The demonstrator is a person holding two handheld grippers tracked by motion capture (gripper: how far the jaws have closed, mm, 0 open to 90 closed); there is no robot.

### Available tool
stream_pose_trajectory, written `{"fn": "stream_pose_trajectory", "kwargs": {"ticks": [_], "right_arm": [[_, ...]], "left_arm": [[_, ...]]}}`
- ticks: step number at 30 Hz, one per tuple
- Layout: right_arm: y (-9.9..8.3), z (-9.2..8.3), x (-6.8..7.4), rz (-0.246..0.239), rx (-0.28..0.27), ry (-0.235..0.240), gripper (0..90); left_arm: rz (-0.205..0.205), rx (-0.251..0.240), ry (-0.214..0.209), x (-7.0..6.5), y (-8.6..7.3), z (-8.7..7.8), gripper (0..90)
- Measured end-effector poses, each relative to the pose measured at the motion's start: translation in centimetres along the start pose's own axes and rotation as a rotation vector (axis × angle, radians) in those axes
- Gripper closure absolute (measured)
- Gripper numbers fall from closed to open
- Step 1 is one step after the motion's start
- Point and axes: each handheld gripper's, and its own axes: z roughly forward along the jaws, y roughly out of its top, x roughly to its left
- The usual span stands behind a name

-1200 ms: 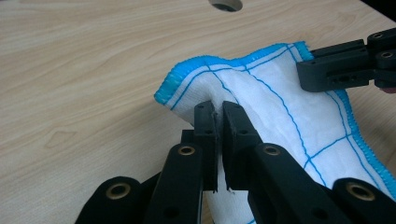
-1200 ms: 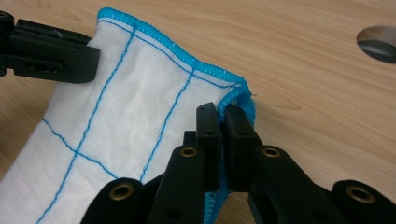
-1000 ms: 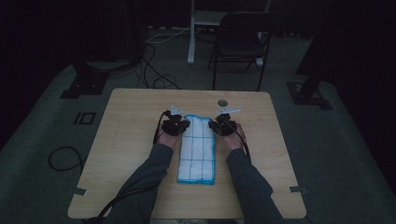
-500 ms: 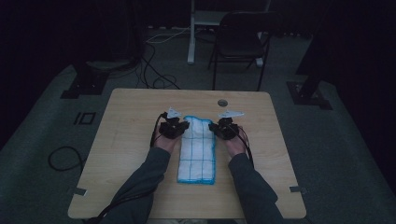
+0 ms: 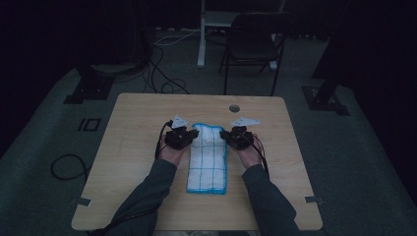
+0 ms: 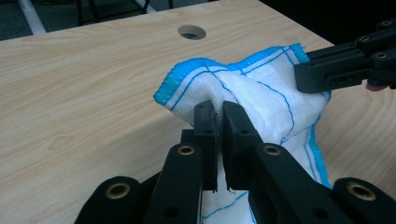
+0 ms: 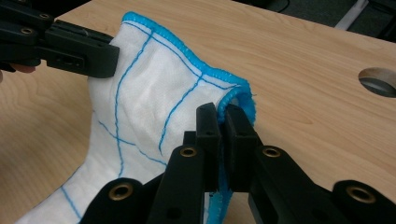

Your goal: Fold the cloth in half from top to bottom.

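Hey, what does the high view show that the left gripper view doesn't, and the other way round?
High view alone: the full length of the cloth lying toward the person, both forearms, the whole table, and a chair on the floor behind it.

Left gripper view alone: the left gripper seen up close, its jaws pinched shut on a fold of the cloth's far edge, and the blue stitched hem in detail.

Both: the cloth's far end lifted off the wood, the right gripper gripping the other corner, and the round hole in the tabletop.
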Motion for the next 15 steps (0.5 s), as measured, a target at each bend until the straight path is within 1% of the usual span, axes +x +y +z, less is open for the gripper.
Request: {"fn": "stream_pose_trajectory", "kwargs": {"ticks": [3,8,15], "right_arm": [[-0.4,-0.3,0.3,-0.001,-0.003,0.006,86.6],[-1.1,-0.8,0.9,0.012,-0.022,0.018,86.6],[-1.8,-1.1,1.4,0.024,-0.025,0.028,86.6]], "left_arm": [[0.003,-0.003,-0.005,-0.2,-0.3,-0.3,85.9],[0.006,0.000,-0.011,-0.4,-0.9,-0.7,85.8],[0.004,-0.005,-0.021,-0.7,-1.6,-1.2,85.8]]}}
